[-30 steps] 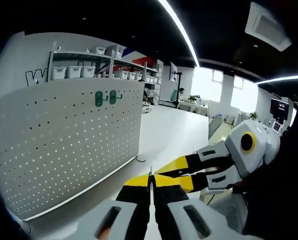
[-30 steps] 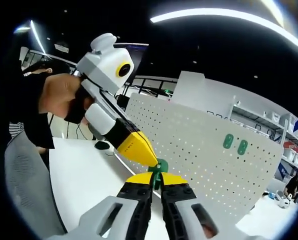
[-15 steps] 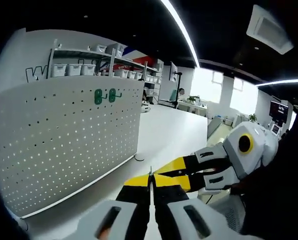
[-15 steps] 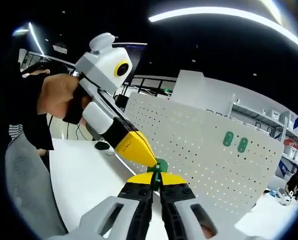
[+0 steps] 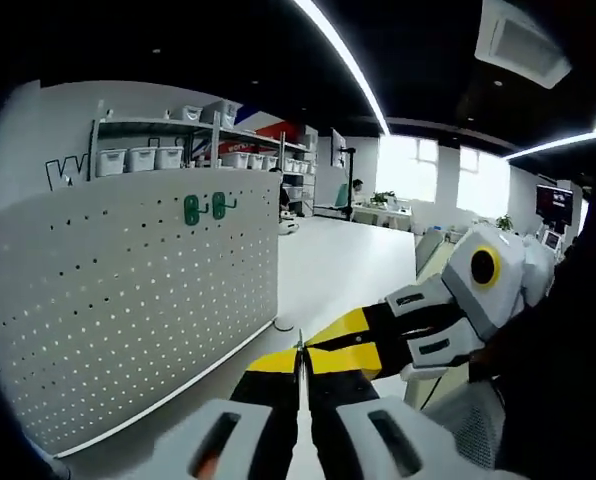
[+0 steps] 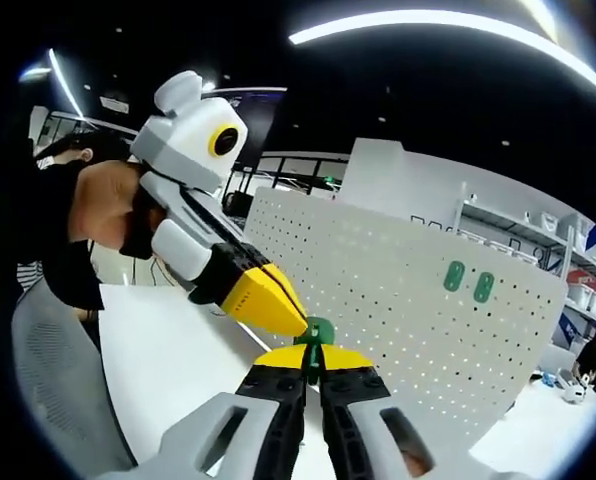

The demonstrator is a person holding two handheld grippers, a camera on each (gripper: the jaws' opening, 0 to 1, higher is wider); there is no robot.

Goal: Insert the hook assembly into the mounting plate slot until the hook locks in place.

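Observation:
The white pegboard mounting plate [image 5: 128, 300] stands upright on a white table, and it is also in the right gripper view [image 6: 428, 330]. Two green hooks [image 5: 206, 208] hang near its top edge [image 6: 469, 281]. My right gripper [image 6: 313, 357] is shut on the green base of the hook assembly [image 6: 319, 331], held in the air in front of the board. My left gripper [image 5: 300, 360] is shut with a thin metal pin [image 5: 299, 345] of the assembly between its yellow tips. The two grippers meet tip to tip: right gripper [image 5: 353, 340], left gripper [image 6: 268, 305].
The white table [image 5: 338, 265] stretches beyond the board's right end. Shelves with white bins [image 5: 148, 157] stand behind it. A grey mesh chair back [image 6: 58, 390] and a person's hand [image 6: 103, 205] are at the left of the right gripper view.
Both views have drifted a little with the hands. The left gripper now lies flatter in the right gripper view. Both grips are unchanged.

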